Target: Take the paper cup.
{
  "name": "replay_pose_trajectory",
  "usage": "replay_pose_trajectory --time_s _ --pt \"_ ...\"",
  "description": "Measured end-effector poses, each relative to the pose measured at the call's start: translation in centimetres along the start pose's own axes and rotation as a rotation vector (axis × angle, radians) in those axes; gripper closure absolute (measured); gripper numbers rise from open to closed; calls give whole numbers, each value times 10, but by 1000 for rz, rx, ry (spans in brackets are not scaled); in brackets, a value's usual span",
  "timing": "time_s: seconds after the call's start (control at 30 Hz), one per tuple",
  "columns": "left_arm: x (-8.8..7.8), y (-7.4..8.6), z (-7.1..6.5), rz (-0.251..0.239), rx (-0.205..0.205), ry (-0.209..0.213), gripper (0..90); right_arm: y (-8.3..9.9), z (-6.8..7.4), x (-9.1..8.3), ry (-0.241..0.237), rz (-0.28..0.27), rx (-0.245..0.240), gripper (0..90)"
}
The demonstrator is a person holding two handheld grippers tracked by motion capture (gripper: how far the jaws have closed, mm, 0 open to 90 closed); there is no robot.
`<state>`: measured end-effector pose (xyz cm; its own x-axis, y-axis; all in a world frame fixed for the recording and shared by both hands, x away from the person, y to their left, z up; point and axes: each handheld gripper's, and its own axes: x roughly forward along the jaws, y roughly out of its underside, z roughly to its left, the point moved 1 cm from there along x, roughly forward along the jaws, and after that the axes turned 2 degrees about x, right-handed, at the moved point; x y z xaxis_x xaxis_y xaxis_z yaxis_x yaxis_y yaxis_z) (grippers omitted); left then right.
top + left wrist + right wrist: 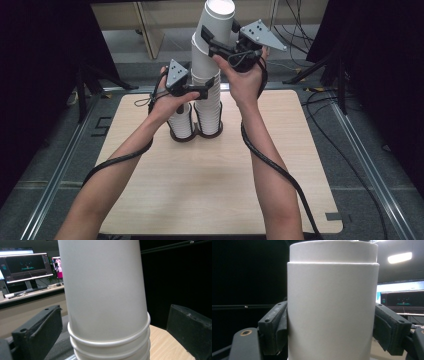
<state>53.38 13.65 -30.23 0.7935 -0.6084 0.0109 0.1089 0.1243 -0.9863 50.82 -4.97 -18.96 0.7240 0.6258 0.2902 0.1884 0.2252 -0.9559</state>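
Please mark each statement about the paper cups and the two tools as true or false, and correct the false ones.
1. The right tool grips the upper part of the tall stack of white cups. True: in the right gripper view its pads press on both sides of the cup wall.
2. The left tool squeezes the tall stack. False: its jaws stand open on either side of the stack, with gaps showing in the left gripper view.
3. A shorter stack of cups stands beside the tall one. True.
4. The cups are red. False: they are white.
5. The cups stand on a wooden table. True.
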Motion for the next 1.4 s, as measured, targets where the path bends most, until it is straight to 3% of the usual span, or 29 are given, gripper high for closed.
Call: replay_pose_trajectory --time_s 0.1,0.6,0.77,1.4 --pt "-6 -2 -2 18 1 8 0 2 -2 -5 1 -2 -1 222" --pt "-35 -6 -9 -16 14 22 0 7 1 -18 10 2 7 221" --pt "-43 -5 -14 -22 31 19 0 7 1 -22 10 -2 -14 222" --pt "-66 2 -37 -21 33 82 0 19 8 -44 -1 30 -31 221"
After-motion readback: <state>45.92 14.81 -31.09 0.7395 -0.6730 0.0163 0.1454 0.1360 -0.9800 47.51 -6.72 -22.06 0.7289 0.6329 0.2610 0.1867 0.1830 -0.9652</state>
